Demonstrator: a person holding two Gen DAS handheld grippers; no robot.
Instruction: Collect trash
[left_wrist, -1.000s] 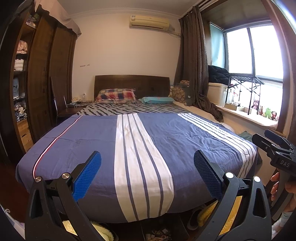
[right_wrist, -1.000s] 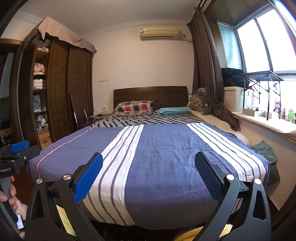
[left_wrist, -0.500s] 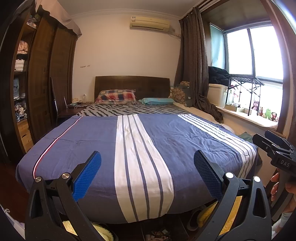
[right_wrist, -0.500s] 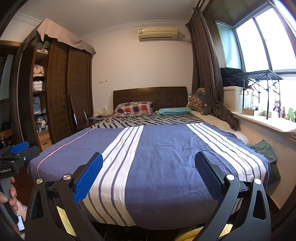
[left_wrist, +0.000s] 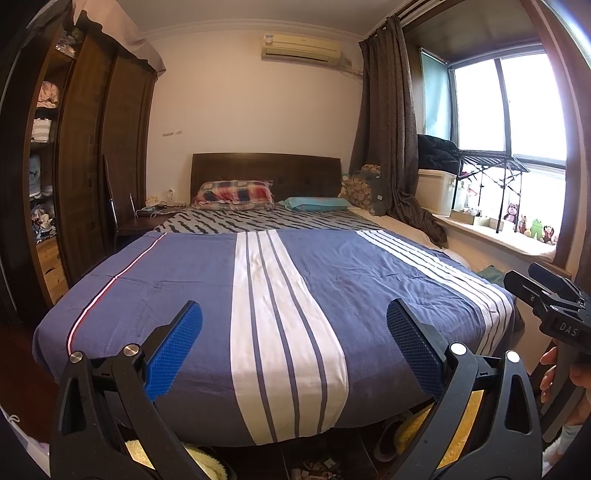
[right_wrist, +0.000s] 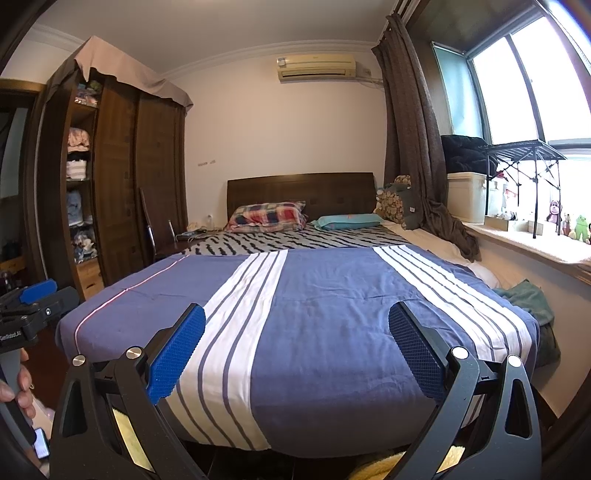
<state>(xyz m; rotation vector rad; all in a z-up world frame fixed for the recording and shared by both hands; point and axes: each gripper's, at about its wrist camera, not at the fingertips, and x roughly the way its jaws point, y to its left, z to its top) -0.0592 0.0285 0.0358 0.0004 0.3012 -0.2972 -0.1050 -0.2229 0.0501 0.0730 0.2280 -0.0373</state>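
Blue-padded fingers of the left gripper (left_wrist: 293, 345) are spread wide apart, with nothing held between them, at the foot of a bed (left_wrist: 332, 295) covered by a blue quilt with white stripes. The right gripper (right_wrist: 296, 345) is likewise held wide apart and empty. Small scraps, possibly trash (left_wrist: 314, 468), are seen on the floor under the bed's foot edge; what they are cannot be told. A plaid pillow (right_wrist: 267, 216) lies against the headboard.

A blue quilt with white stripes (left_wrist: 332, 295) covered the dark wooden bed (left_wrist: 266, 170), a plaid pillow (left_wrist: 234, 190) beside a teal one (left_wrist: 317, 203) (both near the headboard).
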